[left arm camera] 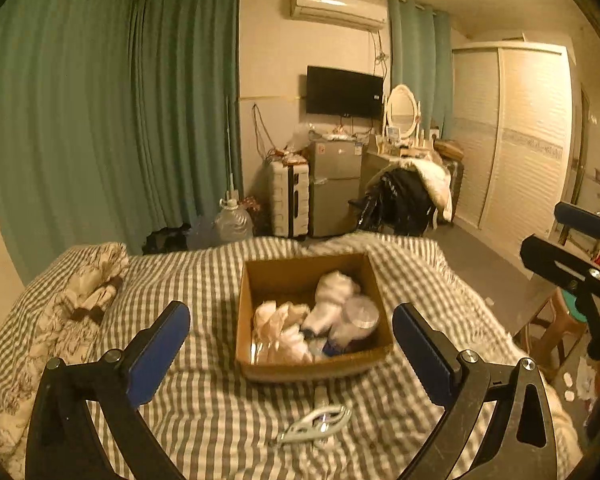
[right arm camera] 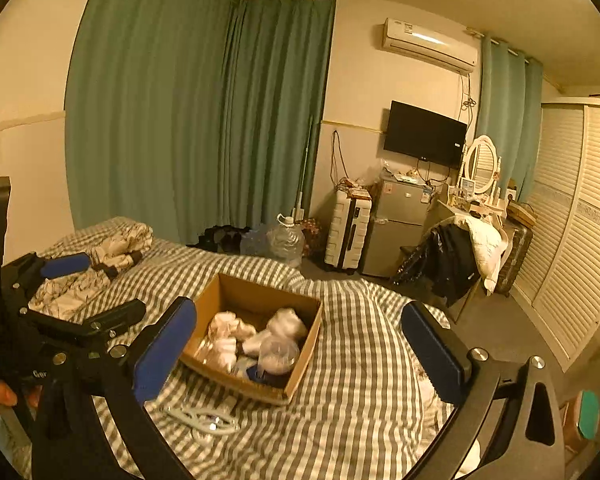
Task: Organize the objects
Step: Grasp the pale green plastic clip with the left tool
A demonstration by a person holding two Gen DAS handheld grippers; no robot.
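An open cardboard box (left arm camera: 260, 276) (right arm camera: 224, 292) sits on the checked bedspread (left arm camera: 204, 412) (right arm camera: 360, 360). Inside it lie white soft bundles (left arm camera: 332, 288) (right arm camera: 288, 322), a clear round container (left arm camera: 358, 314) (right arm camera: 278, 354) and something dark blue. A white plastic object (left arm camera: 316, 424) (right arm camera: 208, 420) lies on the bed just in front of the box. My left gripper (left arm camera: 290, 316) (right arm camera: 104, 288) hangs open above the bed on the near side of the box, with nothing between its fingers. My right gripper (right arm camera: 298, 312) (left arm camera: 560, 236) is also open and empty, to the right of the left one.
A patterned quilt (left arm camera: 80, 300) (right arm camera: 112, 248) is bunched at the bed's left. Beyond the bed stand a water jug (left arm camera: 234, 222), a white suitcase (left arm camera: 288, 200), a small fridge (left arm camera: 334, 188) and a chair draped with clothes (left arm camera: 404, 196). A stool (left arm camera: 556, 320) stands at the bed's right.
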